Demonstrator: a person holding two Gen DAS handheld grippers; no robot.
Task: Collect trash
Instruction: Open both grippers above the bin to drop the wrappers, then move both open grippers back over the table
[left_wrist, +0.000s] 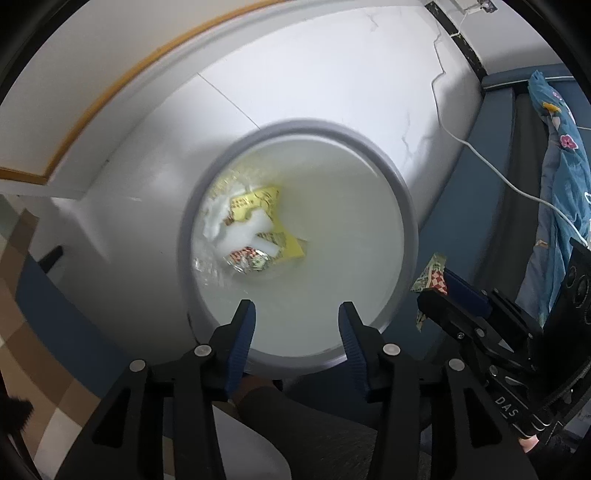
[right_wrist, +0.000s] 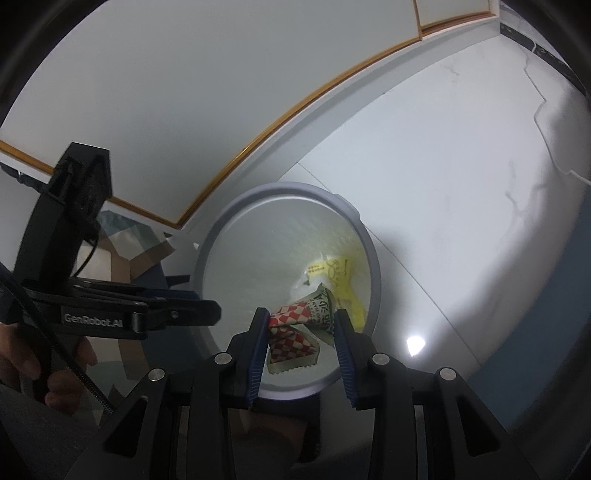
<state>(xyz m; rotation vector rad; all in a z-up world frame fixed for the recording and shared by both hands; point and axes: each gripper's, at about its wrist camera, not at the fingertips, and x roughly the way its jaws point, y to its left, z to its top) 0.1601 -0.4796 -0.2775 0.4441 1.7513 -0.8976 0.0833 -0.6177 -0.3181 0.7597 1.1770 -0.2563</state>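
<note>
The bin (left_wrist: 399, 177) stands on the floor (left_wrist: 332, 74) beside the wall (left_wrist: 92, 55) (wrappers (left_wrist: 258, 229) inside it).

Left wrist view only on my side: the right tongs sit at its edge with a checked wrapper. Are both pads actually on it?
Observer: Yes. In the right wrist view the checked wrapper spans the right tongs, with its red-check end against one pad and its green printed end against the other.
Operator: What lies behind the wrapper there?
Observer: The open mouth of the bin.
Operator: And my left tongs, from that side?
Observer: The left tongs show side-on, their tip over the bin's left rim, and a hand grips their handle.
</note>
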